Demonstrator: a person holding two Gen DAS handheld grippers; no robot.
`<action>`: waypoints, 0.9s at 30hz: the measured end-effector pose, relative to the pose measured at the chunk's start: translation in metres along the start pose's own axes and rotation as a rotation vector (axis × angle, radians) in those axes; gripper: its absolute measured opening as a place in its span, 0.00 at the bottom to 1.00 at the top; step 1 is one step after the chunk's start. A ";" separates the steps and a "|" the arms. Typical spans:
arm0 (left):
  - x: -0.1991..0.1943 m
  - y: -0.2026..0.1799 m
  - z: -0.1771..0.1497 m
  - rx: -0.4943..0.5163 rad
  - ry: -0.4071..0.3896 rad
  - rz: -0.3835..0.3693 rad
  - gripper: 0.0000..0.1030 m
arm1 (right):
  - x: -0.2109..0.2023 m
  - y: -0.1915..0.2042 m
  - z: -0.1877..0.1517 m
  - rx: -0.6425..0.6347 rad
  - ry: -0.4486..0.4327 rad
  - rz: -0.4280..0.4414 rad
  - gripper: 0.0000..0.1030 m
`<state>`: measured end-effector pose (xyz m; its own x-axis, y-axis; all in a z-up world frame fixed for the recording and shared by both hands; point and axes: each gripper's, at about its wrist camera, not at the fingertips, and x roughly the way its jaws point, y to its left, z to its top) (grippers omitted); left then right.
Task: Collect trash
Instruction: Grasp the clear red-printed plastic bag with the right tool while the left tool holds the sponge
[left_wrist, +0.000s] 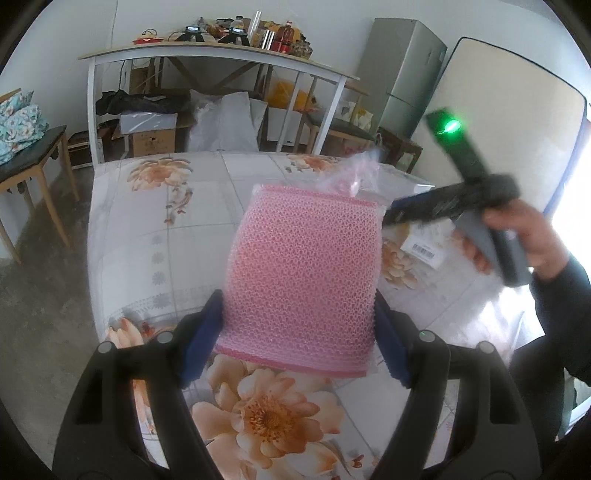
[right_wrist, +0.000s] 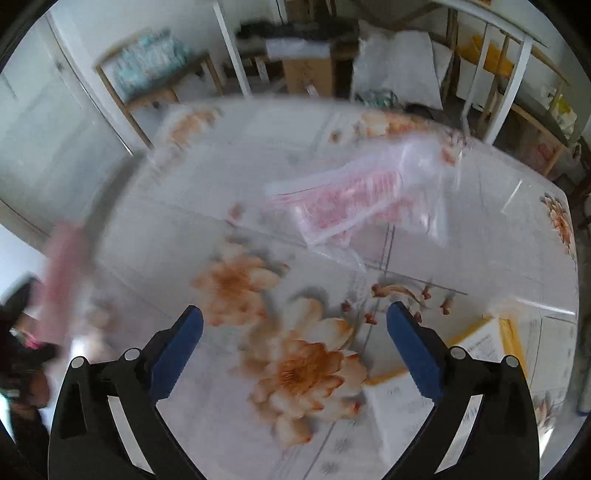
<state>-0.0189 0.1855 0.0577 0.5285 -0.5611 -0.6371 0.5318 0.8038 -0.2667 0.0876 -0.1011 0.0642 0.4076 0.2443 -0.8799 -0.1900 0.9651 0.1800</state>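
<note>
The left gripper (left_wrist: 295, 332) clamps a pink bubble-wrap sheet (left_wrist: 303, 277) above the floral table (left_wrist: 147, 229); the right gripper (right_wrist: 295, 347) gapes empty. Behind the table stands a white shelf (left_wrist: 221, 51).

Black, curved arms on the left gripper (left_wrist: 295, 336), with round silver screws, deep blue pads (left_wrist: 201, 339) and a small green light. Same black frame, silver screws and blue pads (right_wrist: 177, 354) on the right gripper (right_wrist: 294, 350). Bare skin on the right hand (left_wrist: 517, 236), dark sleeve behind.
</note>
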 end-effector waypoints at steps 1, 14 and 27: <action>0.001 0.001 0.001 -0.002 -0.004 0.002 0.70 | -0.013 -0.004 0.006 0.038 -0.040 0.011 0.94; 0.001 0.010 0.007 -0.035 -0.084 -0.054 0.70 | 0.039 -0.051 0.103 0.365 -0.010 -0.121 0.94; -0.008 0.034 0.000 -0.077 -0.128 -0.057 0.71 | 0.112 -0.040 0.092 0.392 0.118 -0.227 0.77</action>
<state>-0.0051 0.2173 0.0539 0.5816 -0.6226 -0.5236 0.5136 0.7802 -0.3572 0.2231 -0.1041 -0.0016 0.2908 0.0321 -0.9562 0.2537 0.9611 0.1094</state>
